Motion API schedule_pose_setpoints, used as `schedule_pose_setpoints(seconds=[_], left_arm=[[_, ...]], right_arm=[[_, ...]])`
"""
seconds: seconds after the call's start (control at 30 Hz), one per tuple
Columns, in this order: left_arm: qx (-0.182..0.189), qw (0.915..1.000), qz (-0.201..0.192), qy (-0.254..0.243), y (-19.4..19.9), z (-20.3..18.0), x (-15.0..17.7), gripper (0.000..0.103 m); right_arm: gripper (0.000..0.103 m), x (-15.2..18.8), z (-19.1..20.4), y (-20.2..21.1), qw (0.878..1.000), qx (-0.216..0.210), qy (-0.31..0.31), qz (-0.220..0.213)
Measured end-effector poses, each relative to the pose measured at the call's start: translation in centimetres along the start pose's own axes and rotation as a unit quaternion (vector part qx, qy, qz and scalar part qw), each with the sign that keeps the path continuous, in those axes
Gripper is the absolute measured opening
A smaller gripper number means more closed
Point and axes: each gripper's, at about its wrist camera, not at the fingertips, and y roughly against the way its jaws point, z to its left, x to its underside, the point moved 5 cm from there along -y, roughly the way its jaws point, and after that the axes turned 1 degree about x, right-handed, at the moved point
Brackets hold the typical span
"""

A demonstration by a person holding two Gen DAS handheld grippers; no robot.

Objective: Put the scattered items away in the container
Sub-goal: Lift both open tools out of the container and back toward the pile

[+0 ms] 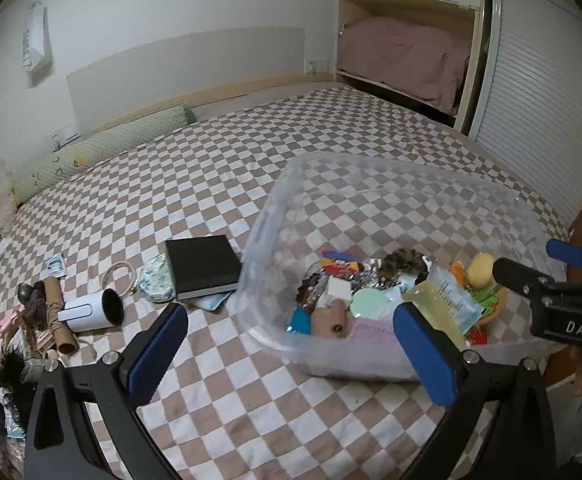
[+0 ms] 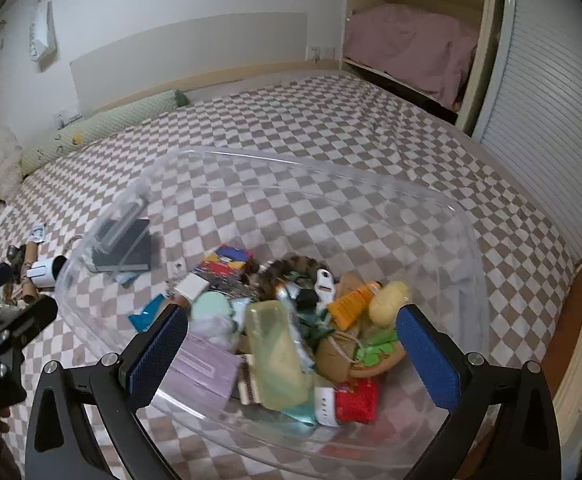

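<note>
On the bed (image 1: 251,152), which has a brown and white checkered cover, stands a clear plastic container (image 1: 371,168) with rounded corners. Its walls are so transparent that the check pattern shows through them. It is already partly filled: a yellowish translucent pouch (image 2: 277,356) lies on top of the pile, beside a pale purple box (image 2: 207,366), a round mint-green lid (image 2: 211,306), an orange tube (image 2: 353,300), a yellow plush toy (image 2: 387,300) and a red packet (image 2: 357,400).

To the left of the container, still on the cover, lie the scattered things. A black book (image 1: 203,266) sits just beside the container wall, with a blue-patterned pouch (image 1: 155,282) touching its left edge. Further left a white mug (image 1: 91,312) lies on its side, next to some cardboard tubes (image 1: 57,312).

The left gripper (image 1: 291,356) hovers over the bed in front of the container, its blue pads wide apart and holding nothing. The right gripper (image 2: 293,356) hangs above the container's contents, also spread open and empty.
</note>
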Motion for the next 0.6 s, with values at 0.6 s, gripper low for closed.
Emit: schedule_pose_setpoints(seconds=[0.6], left_arm=[[-0.061,0.9941,0.001,0.090,1.4,10.5,3.9,0.103]], right_arm=[[0.103,-0.5,6.6,-0.2,0.999,-0.046,0.015,-0.022]])
